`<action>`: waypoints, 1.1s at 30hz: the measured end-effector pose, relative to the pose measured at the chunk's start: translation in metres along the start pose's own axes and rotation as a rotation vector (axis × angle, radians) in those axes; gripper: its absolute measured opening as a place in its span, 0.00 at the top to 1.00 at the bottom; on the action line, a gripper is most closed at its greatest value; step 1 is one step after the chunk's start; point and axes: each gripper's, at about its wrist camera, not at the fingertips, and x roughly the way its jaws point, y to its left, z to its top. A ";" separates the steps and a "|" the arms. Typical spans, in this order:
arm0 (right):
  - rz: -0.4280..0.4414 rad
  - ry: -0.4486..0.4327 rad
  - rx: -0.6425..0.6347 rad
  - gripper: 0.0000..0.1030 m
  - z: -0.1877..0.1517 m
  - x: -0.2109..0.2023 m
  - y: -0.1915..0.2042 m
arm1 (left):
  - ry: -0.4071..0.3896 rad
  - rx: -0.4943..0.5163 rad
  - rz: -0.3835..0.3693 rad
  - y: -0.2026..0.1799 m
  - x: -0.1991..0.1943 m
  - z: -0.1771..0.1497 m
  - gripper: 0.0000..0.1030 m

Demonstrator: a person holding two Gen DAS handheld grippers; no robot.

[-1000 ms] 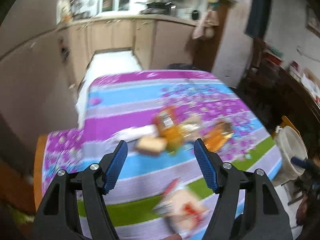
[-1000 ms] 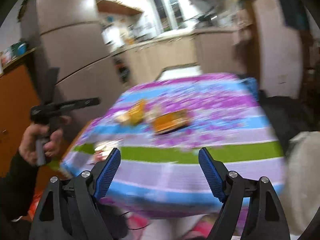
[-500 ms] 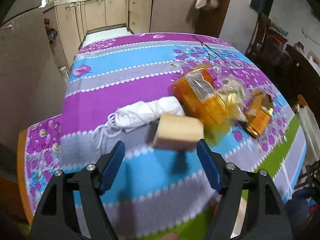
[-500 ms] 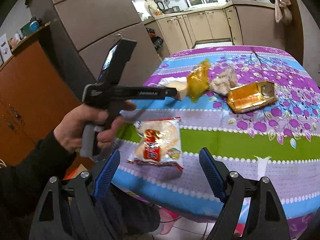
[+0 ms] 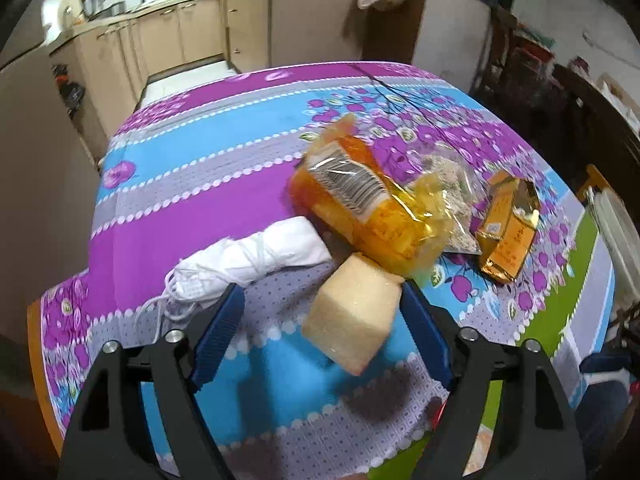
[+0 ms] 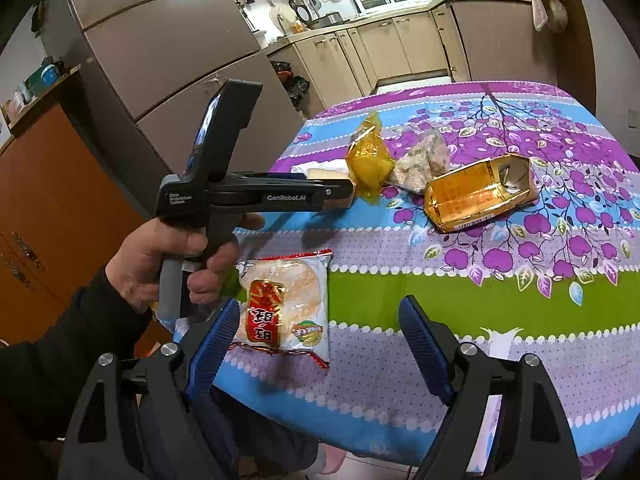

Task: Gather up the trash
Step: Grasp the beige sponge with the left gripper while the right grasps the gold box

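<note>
Beige sponge block (image 5: 352,320) on tabletop (image 5: 192,168), sitting between left gripper (image 5: 320,330) jaws, hard against right pad, gap at left pad; jaws released. Just behind: orange plastic bag (image 5: 372,208), touching block's far edge. White mask with strings (image 5: 248,260) to its left. Clear crumb bag (image 5: 456,188) and gold carton (image 5: 508,228) further right. Right gripper (image 6: 320,344) hovers over near tabletop edge, jaws spread wide, rice cracker packet (image 6: 288,304) beside its left pad.

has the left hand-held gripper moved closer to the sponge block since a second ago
Yes. The left hand-held gripper advanced over the tablecloth; the sponge block now sits between its open fingers.
</note>
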 end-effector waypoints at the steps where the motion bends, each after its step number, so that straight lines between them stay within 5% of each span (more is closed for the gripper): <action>1: -0.002 0.002 0.002 0.21 -0.001 0.000 -0.001 | 0.005 -0.001 -0.025 -0.001 0.002 0.001 0.41; 3: 0.000 0.003 0.001 0.21 -0.001 0.000 -0.003 | 0.002 -0.011 -0.077 -0.002 0.002 0.002 0.66; 11: -0.020 -0.020 -0.070 0.21 0.012 -0.002 -0.002 | -0.054 -0.032 -0.055 -0.003 -0.006 -0.003 0.71; 18: -0.190 -0.067 -0.094 0.21 0.040 0.004 -0.044 | -0.128 -0.117 -0.048 0.015 -0.034 -0.005 0.72; 24: -0.245 -0.065 0.095 0.21 0.056 0.019 -0.106 | -0.129 -0.127 -0.064 0.017 -0.034 -0.007 0.72; 27: -0.170 -0.059 0.263 0.49 0.056 0.026 -0.132 | -0.124 -0.143 -0.078 0.017 -0.030 -0.008 0.72; 33: -0.144 -0.081 0.358 0.55 0.065 0.036 -0.142 | -0.115 -0.152 -0.089 0.014 -0.021 -0.007 0.72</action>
